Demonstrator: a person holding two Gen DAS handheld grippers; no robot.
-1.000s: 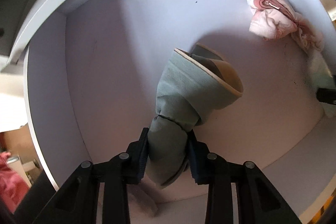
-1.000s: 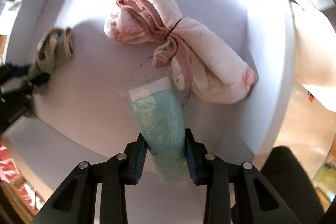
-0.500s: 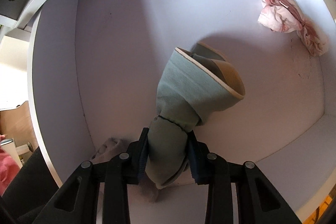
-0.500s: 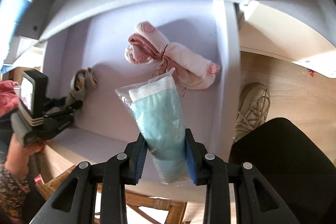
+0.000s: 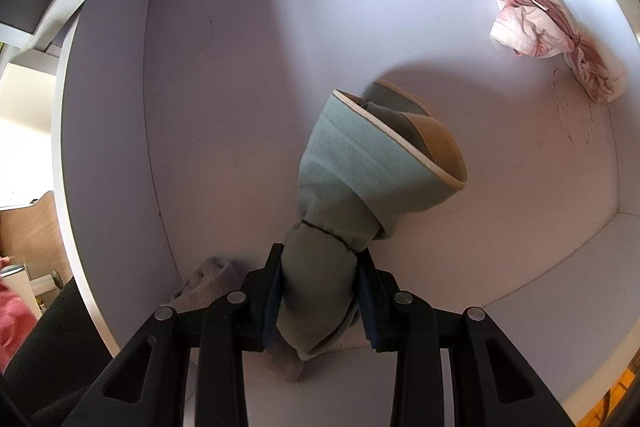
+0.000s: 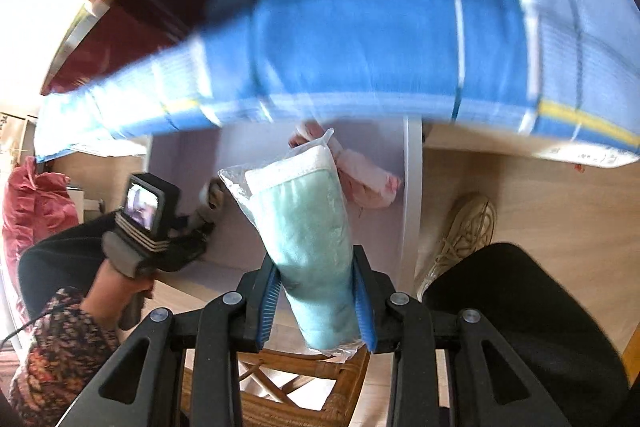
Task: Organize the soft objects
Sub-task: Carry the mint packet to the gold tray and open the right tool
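My left gripper [image 5: 320,291] is shut on a rolled grey-green garment with a tan waistband [image 5: 360,179], held inside a white cubby [image 5: 240,27]. A pink rolled bundle [image 5: 548,31] lies at the cubby's far right. My right gripper [image 6: 316,295] is shut on a mint-green towel in a clear plastic bag [image 6: 304,227], held in the air outside the cubby. In the right wrist view the left gripper [image 6: 188,231] and the pink bundle [image 6: 368,183] show inside the cubby.
A grey knitted item [image 5: 208,287] lies on the cubby floor by its left wall. A blue checked cloth [image 6: 360,27] hangs over the top of the shelf. A beige shoe [image 6: 464,231] is on the wooden floor, a wicker stool [image 6: 288,387] below.
My right gripper pulled back out of the cubby and upward with the bagged towel. My left gripper shifted slightly left inside the cubby, still holding the grey-green roll.
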